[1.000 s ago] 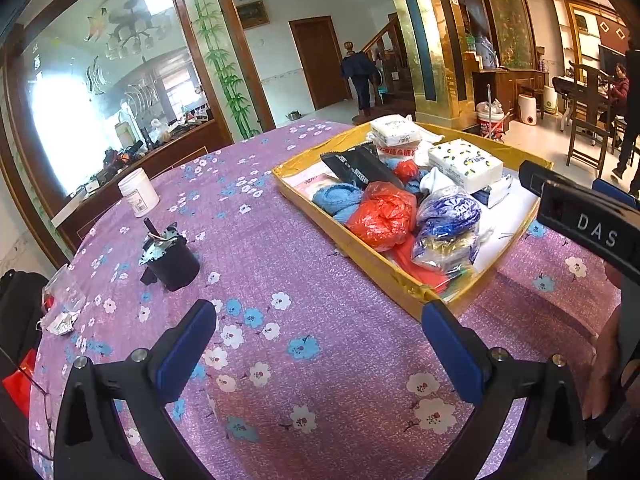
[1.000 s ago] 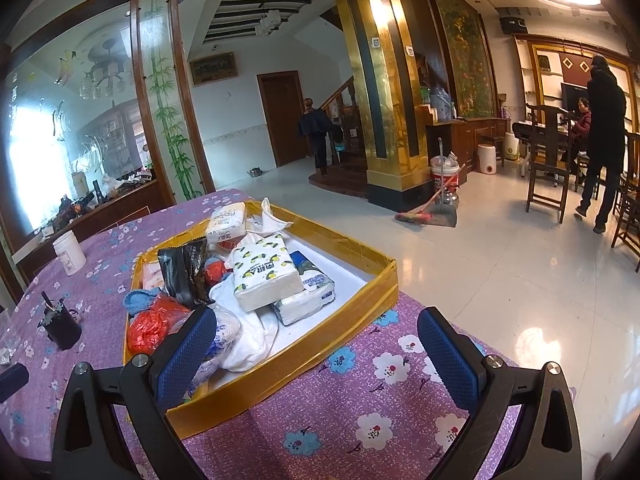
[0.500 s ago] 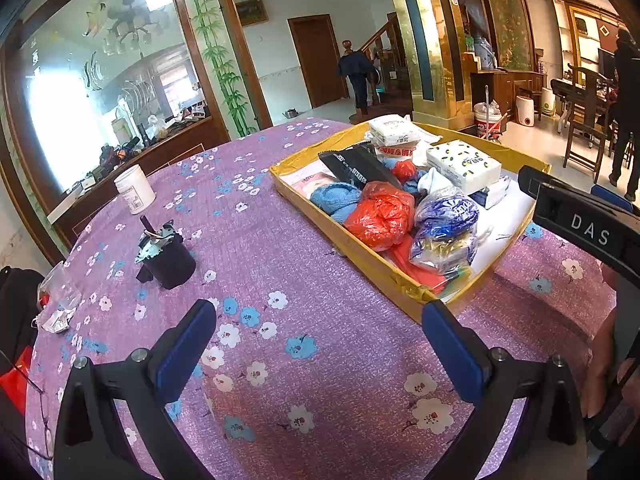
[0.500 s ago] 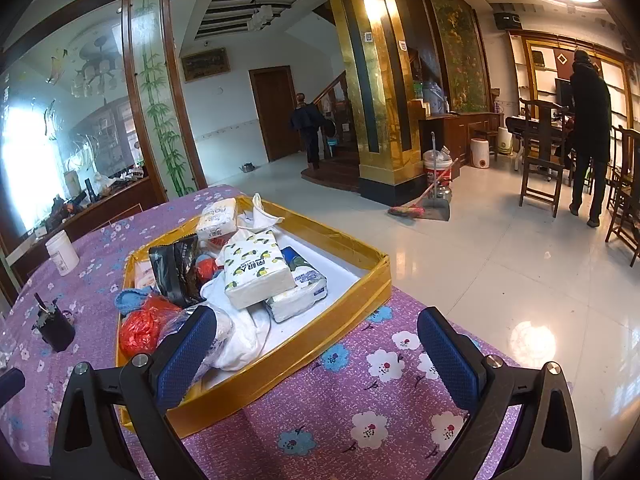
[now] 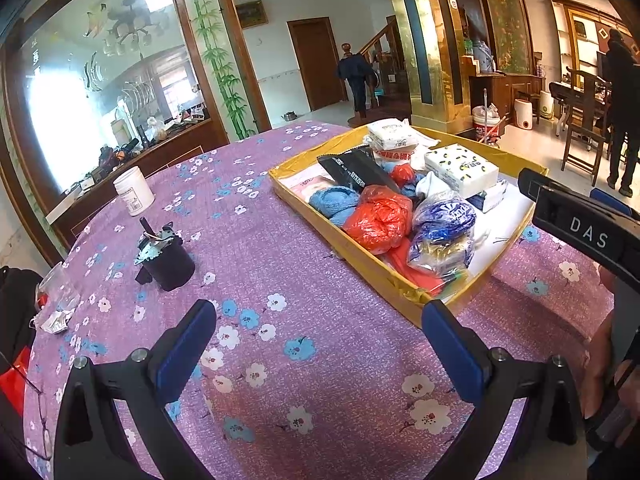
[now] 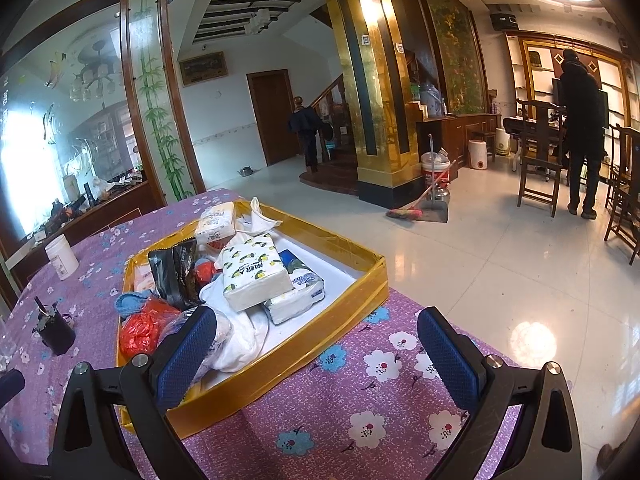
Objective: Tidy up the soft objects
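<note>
A shallow yellow tray [image 5: 362,256] [image 6: 344,302] on the purple flowered table holds soft things. There is a red plastic bag [image 5: 380,216] [image 6: 142,328], a blue and white plastic bag [image 5: 444,228], blue knitted cloth [image 5: 330,204], a black packet [image 5: 356,170] [image 6: 172,272], a lemon-print tissue pack [image 5: 460,168] [image 6: 256,272], a second tissue pack [image 6: 296,294] and white cloth [image 6: 240,332]. My left gripper [image 5: 318,344] is open and empty above the tablecloth, in front of the tray. My right gripper [image 6: 316,354] is open and empty at the tray's near corner; its body shows in the left wrist view [image 5: 580,228].
A black pen holder [image 5: 166,260] [image 6: 56,328] and a white jar [image 5: 134,191] [image 6: 62,256] stand on the table's left side. Clear wrapping [image 5: 56,300] lies at the left edge. The table edge drops to a tiled floor on the right [image 6: 500,280].
Both grippers have shifted only slightly; the views have drifted a little. Both stay open and empty. The people in the room behind have moved.
</note>
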A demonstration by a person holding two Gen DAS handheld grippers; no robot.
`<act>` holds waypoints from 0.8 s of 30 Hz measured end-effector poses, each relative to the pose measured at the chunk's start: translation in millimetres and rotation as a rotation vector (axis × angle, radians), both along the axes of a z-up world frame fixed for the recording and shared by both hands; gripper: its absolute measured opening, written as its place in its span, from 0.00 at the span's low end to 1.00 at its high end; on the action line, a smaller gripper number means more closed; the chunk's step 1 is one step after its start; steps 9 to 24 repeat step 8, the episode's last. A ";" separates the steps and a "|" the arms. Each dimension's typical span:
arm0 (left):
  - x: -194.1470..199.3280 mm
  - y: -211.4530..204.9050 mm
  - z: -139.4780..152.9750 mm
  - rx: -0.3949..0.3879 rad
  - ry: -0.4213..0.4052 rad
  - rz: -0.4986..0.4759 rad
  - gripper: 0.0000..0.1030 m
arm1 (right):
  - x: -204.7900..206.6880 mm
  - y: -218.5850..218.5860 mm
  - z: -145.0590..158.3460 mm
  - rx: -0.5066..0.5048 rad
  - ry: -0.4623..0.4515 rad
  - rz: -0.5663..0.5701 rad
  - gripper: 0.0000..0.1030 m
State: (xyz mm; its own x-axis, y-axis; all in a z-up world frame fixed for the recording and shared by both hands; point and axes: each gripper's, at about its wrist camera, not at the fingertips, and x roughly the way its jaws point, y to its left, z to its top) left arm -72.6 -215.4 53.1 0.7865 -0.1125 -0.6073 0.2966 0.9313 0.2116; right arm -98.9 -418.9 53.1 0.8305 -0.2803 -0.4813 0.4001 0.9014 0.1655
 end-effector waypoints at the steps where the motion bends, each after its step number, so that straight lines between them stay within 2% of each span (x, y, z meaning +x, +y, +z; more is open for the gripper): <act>1: -0.6 -0.1 0.2 0.000 -0.004 0.001 0.99 | 0.1 0.7 0.3 -0.003 0.001 0.000 0.99; 6: -6.0 1.6 4.3 -0.010 -0.035 0.002 0.99 | 1.3 2.3 0.7 -0.005 -0.001 0.001 0.99; 24: -4.0 3.3 4.6 -0.017 -0.026 0.008 0.99 | 1.9 2.8 1.0 -0.001 -0.006 0.005 0.99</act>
